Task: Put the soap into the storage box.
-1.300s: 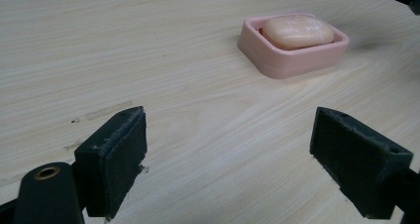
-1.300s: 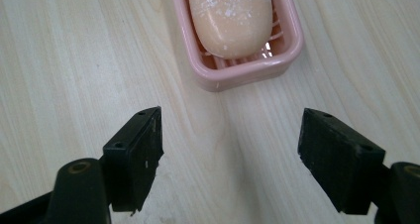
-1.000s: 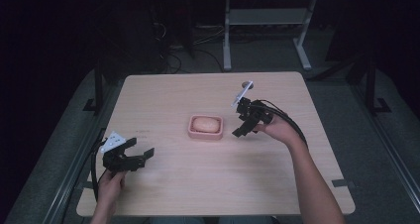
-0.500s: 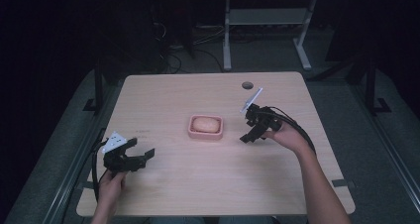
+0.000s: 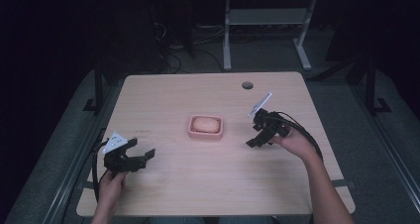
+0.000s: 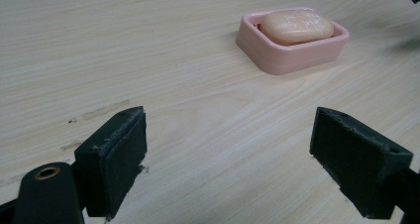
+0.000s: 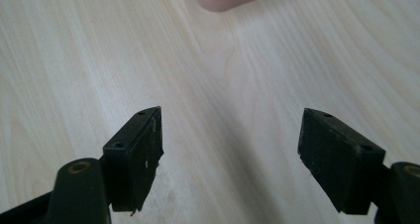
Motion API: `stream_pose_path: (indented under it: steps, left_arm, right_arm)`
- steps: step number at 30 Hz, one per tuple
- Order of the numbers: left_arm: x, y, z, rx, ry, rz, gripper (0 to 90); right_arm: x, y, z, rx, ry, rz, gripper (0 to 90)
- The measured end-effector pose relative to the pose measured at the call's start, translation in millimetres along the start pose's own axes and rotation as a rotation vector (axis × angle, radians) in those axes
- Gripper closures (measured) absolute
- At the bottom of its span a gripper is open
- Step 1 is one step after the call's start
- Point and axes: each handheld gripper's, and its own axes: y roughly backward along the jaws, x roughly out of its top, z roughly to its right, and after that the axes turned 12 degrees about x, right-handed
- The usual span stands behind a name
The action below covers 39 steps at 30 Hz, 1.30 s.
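Soap (image 5: 206,124) lies in a pink dish (image 5: 206,134) near the middle of the counter (image 5: 208,184), ahead of both tools and apart from each. The right tool (image 5: 254,140) hangs just beside the dish, its jaws spread wide and empty, pointing down toward the bare wood; in the right gripper view a corner of the dish sits at the far edge, ahead and a little to the left of the gap between the jaws. The left tool (image 5: 141,156) rests low over the counter, farther from the dish, jaws also wide and holding nothing; in the left gripper view the dish stands ahead and off to the right of the gap.

The main risk, as I judge it, is a misaligned approach by the right tool: the dish is not centred between its jaws, so one pad could strike the rim and shove the dish across the smooth wood. Soap is likely slippery; a squeeze on its rounded sides may squirt it out. Gripping the dish wall alone could tip it.
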Motion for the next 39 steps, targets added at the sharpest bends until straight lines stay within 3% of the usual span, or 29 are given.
stream_pose_path:
  steps: [39]
  left_arm:
    - [-0.8, -2.2, 5.4, -0.012, -0.043, -0.012, 14.3]
  right_arm:
    - [-68.2, 5.7, -16.6, -0.015, -0.090, 0.080, 25.1]
